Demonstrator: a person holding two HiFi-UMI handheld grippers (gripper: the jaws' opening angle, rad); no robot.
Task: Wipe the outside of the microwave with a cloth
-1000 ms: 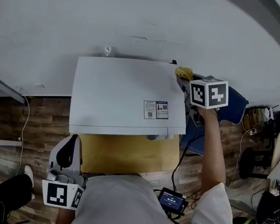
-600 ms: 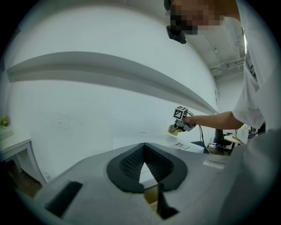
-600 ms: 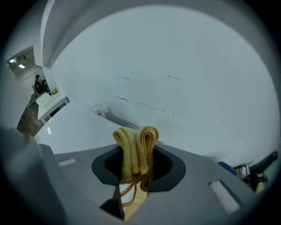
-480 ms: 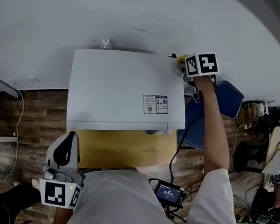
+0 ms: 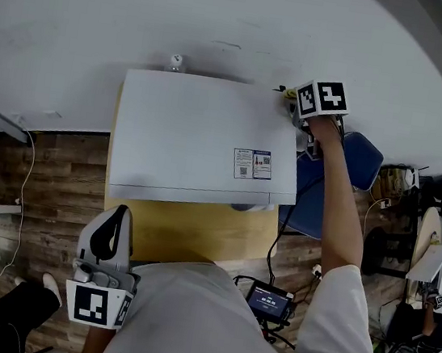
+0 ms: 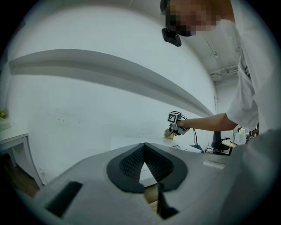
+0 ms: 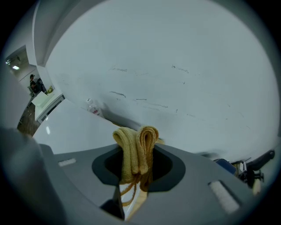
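Firmly, the yellow cloth is clamped by the right tongs at the microwave's 1 o'clock corner; the left tongs are closed, empty, at 7 o'clock.

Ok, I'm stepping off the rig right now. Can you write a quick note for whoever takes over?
The right gripper is shut on the folded yellow cloth, at the back right corner of the microwave top, next to the wall.
The left gripper is shut and empty, held near the body, clear of the microwave.
Done: the cloth is in the fingers and up at the top panel. How much has been wiped does not show.
Left: probably wipe across the top, then the sides and front.
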